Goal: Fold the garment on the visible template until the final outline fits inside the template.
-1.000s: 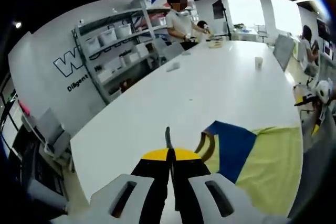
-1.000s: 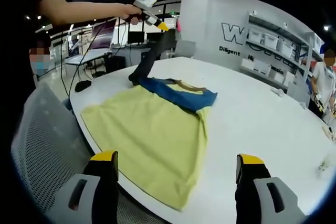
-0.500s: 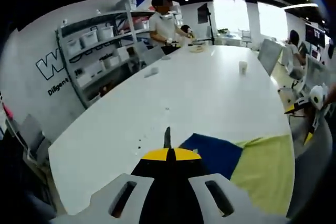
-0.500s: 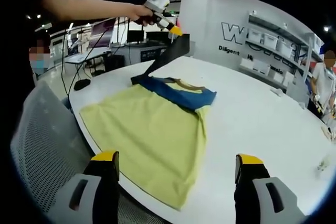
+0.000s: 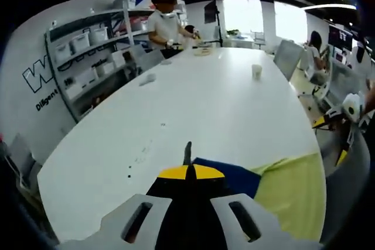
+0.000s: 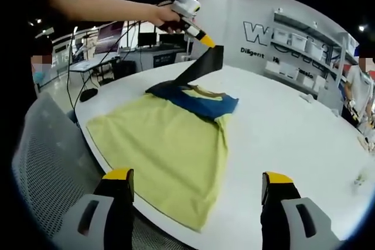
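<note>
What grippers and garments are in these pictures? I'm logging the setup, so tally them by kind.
Grippers: 2, the left gripper shut on a dark sleeve, the right gripper open.
Garments: 1, a yellow and blue garment on the white table.
Total: 3

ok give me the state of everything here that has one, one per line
left gripper: shut on the dark sleeve, held raised above the table
right gripper: open, empty, apart from the garment
dark sleeve: lifted off the table, pulled taut
garment: yellow body spread flat, near edge hanging over the table edge
blue yoke: lying flat
white table: bearing the garment
cup: upright
</note>
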